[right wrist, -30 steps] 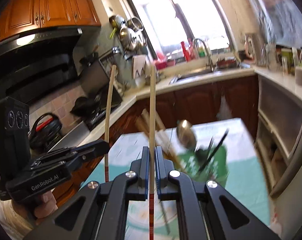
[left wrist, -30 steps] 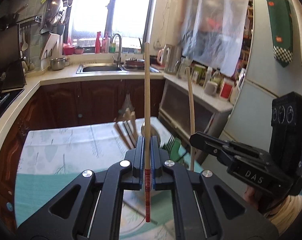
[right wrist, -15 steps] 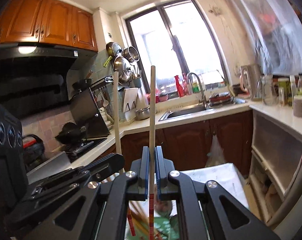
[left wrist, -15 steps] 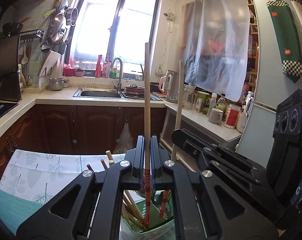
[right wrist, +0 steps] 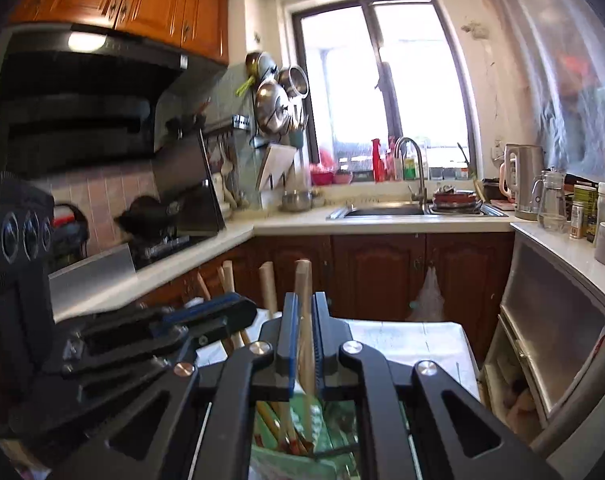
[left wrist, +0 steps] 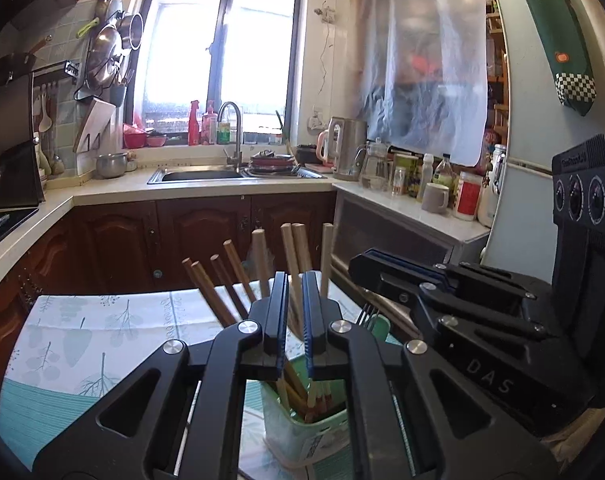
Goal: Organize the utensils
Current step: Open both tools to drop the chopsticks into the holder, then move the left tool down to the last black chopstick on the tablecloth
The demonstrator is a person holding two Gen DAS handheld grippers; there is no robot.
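- Left tool (left wrist: 295, 280): jaws drawn narrow, parallel, pointing slightly downward over the holder. A pale chopstick (left wrist: 289, 248) stands upright in the slim gap between them.
- Right tool (right wrist: 305, 300): jaws opening, with only a narrow gap showing. A second chopstick (right wrist: 303, 280) stands upright between them, and its round top rises just above the jaw tips.
- Tool relation: the two tools sit side by side, close together and angled toward each other over the same container.
- Green holder (left wrist: 302, 436): a pale green plastic container with an open top. It stands on the desk directly below both tools.
- Holder contents: both chopsticks named above reach down into it. The red-banded lower ends of several sticks are visible inside, through the frame of the left tool.
- Other chopsticks (left wrist: 206, 284): a group of darker and paler wooden sticks in the same holder. They lean left and away from the tools, with their tops fanned apart.
- Fork (left wrist: 368, 312): only the tines are visible, pointing up at the right side of the holder. Which compartment holds it cannot be determined.
- Desk (left wrist: 102, 332): covered with a white and teal cloth bearing a leaf print. The holder stands on this cloth.
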